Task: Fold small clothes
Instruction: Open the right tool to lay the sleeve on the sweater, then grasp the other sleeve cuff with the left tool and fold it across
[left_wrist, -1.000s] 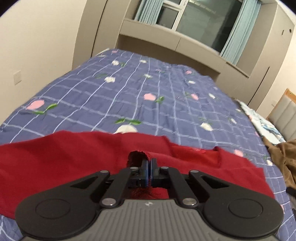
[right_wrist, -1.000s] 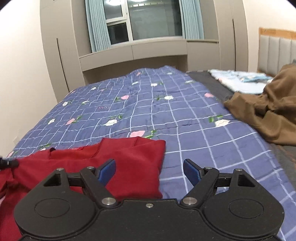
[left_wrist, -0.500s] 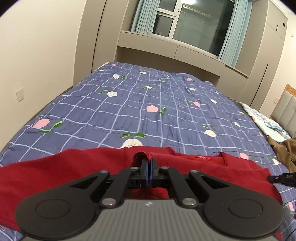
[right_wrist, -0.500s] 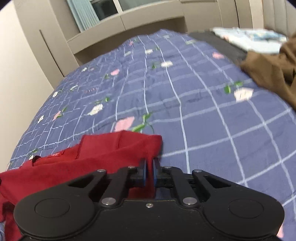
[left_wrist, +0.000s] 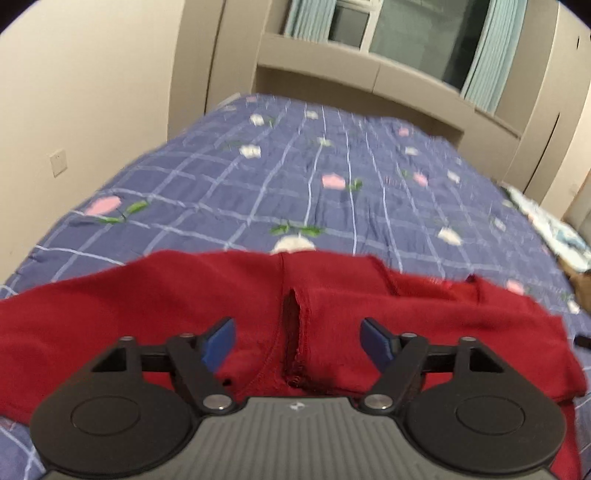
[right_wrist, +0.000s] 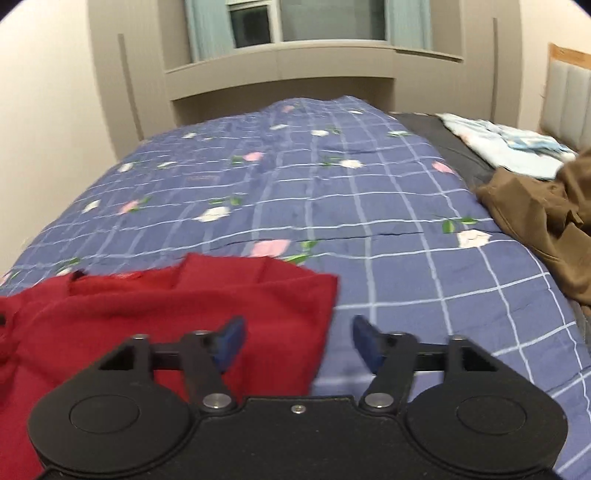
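A red garment (left_wrist: 147, 306) lies spread across the near part of the bed. A raised ridge of its cloth (left_wrist: 293, 332) stands between the jaws of my left gripper (left_wrist: 299, 341), which is open and holds nothing. In the right wrist view the garment's right edge (right_wrist: 288, 306) lies under my right gripper (right_wrist: 297, 343), which is also open, one blue pad over the red cloth and the other over the quilt.
The bed has a blue checked quilt with flowers (right_wrist: 332, 192). A brown garment (right_wrist: 546, 218) is heaped at the right, with pale blue folded cloth (right_wrist: 506, 147) behind it. A wall runs along the left (left_wrist: 92, 110), and a window with cabinets stands beyond the bed.
Both grippers were shut on the red garment half a second ago. Both have opened and let it go, and a pinched ridge remains between the left jaws.
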